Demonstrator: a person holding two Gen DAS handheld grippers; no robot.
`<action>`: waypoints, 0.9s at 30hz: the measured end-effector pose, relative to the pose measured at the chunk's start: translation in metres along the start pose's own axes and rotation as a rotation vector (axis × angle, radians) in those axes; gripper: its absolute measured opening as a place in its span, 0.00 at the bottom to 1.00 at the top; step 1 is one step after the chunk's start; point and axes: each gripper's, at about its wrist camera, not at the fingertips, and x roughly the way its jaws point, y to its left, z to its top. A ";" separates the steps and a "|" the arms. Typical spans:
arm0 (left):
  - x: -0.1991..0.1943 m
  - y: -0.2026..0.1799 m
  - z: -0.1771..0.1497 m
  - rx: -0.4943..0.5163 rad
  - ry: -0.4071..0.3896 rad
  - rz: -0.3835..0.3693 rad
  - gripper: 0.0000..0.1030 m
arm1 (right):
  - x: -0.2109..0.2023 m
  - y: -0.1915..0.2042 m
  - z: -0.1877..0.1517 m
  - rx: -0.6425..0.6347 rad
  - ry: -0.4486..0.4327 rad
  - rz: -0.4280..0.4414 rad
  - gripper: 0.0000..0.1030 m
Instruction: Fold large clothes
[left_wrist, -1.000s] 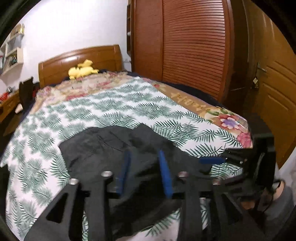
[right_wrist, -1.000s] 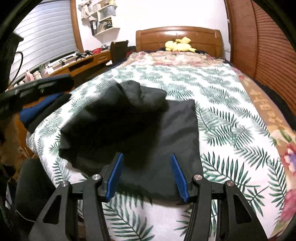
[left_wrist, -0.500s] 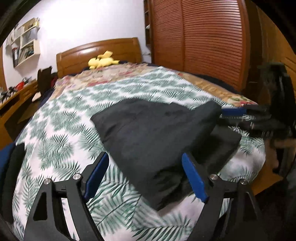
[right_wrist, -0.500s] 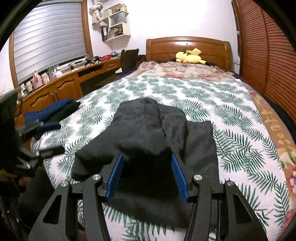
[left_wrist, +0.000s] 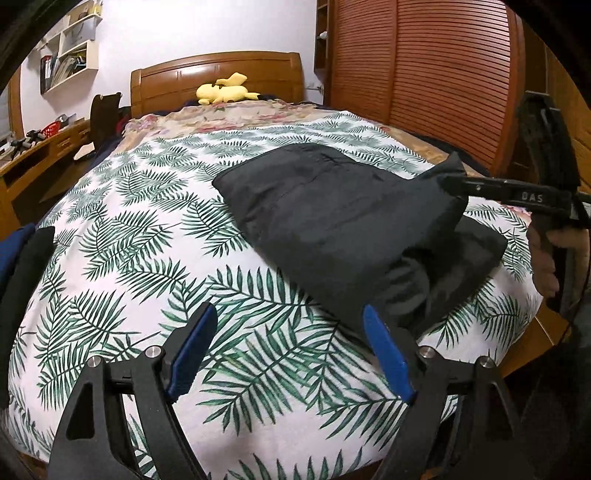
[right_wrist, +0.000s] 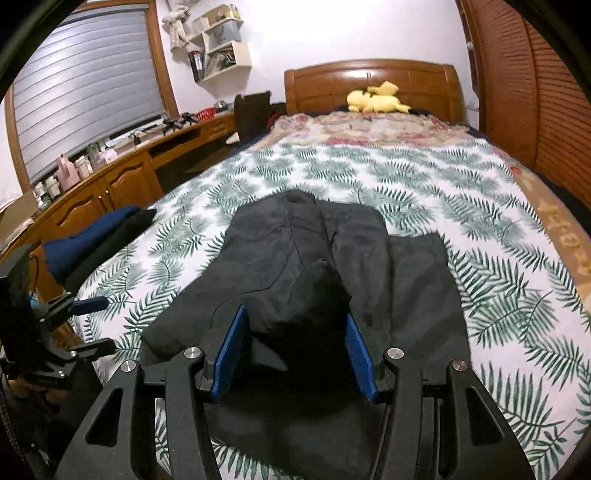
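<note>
**Dark garment half-folded at foot of bed; right claw gripping, left claw released**

Left gripper (left_wrist: 288, 354): jaws stand wide apart over the leaf-print bedspread (left_wrist: 147, 258) near the foot edge of the bed. Nothing lies between the blue pads. The right-hand pad sits just beside the near corner of the black garment (left_wrist: 332, 221); contact cannot be confirmed.

Right gripper (right_wrist: 293, 350): jaws partly closed, clenched on a bunched fold of the black garment, which fills the gap between the pads. From the left wrist view the same claw holds a raised corner of the cloth above the bed, with the person's hand (left_wrist: 546, 258) on its handle at the right edge of the frame.

Garment: lies across the foot end of the bed, nearer the wardrobe side. One layer is lifted and draped over a flat layer beneath. The lower layer reaches close to the foot edge.

Left edge of the bed: a stack of folded clothes (right_wrist: 92, 240), blue and black, well apart from the garment.

Head end: a floral blanket (right_wrist: 369, 127) across the bed, then a yellow plush toy (right_wrist: 376, 98) against the wooden headboard (right_wrist: 369, 79).

Beyond: a slatted wardrobe (left_wrist: 424, 74) along the right side, a wooden desk (right_wrist: 110, 177) along the left.
</note>
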 end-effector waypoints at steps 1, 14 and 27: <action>-0.001 0.000 0.000 0.000 0.001 0.002 0.79 | 0.003 -0.001 0.001 0.003 0.009 0.001 0.50; -0.001 -0.006 0.003 0.008 -0.005 0.005 0.79 | -0.019 0.009 0.006 -0.062 -0.070 0.019 0.07; 0.004 -0.034 0.017 0.036 -0.030 -0.033 0.79 | -0.086 -0.048 -0.030 0.010 -0.157 -0.170 0.06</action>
